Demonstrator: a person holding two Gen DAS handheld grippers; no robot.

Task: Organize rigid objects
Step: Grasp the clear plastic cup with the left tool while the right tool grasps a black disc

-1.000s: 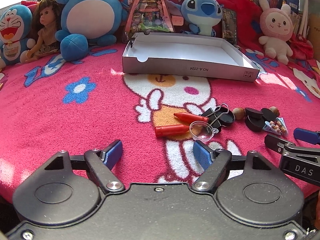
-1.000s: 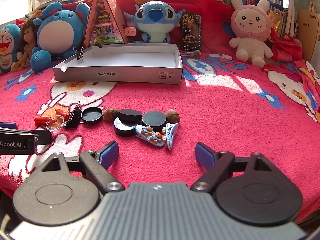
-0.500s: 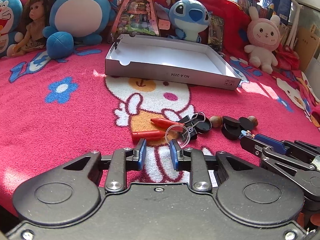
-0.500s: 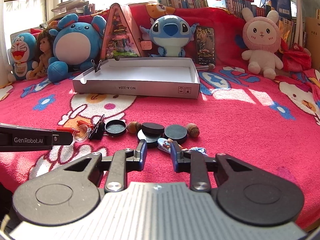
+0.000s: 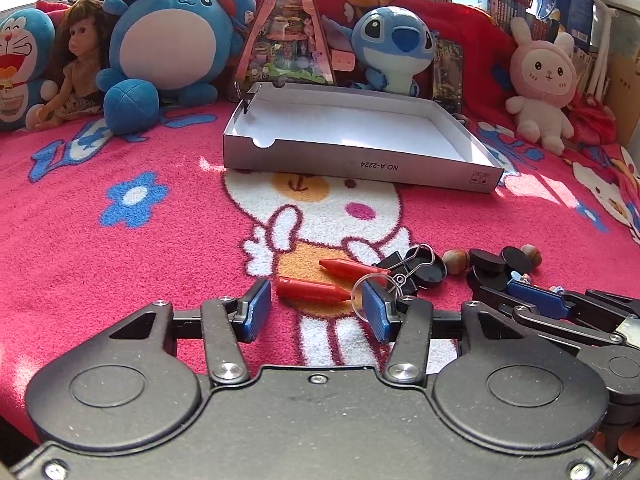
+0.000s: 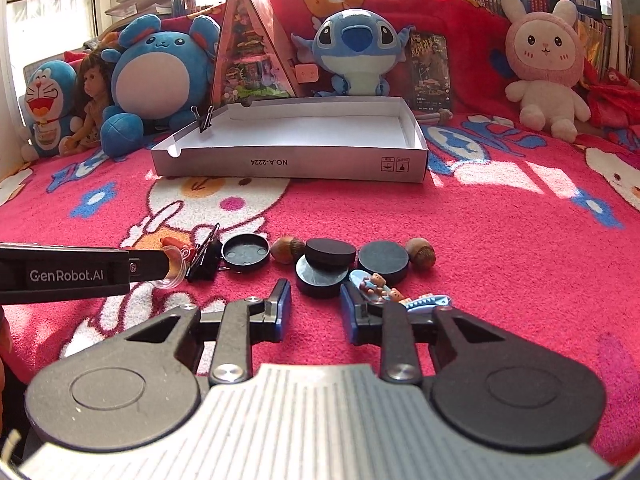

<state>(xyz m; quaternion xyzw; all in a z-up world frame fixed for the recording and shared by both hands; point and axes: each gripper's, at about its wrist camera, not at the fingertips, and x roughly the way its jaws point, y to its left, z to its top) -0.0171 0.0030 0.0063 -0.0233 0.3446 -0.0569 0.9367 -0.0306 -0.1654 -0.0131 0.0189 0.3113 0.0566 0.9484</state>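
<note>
The left gripper (image 5: 316,312), jaws opening and empty, is hovering nearest the red crayon (image 5: 310,289), lying crosswise just ahead.

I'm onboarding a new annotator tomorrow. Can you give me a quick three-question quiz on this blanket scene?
1. True or false: the shallow white cardboard box already holds the small black round discs.
2. Multiple choice: what lies just ahead of the left gripper, whose jaws are opening? A) two red crayon-shaped sticks B) a brown acorn C) a pink rabbit plush
3. Fill in: a black binder clip is clipped to the box's ____ wall, as seen in the right wrist view.

Key: 1 false; 2 A; 3 left
</note>
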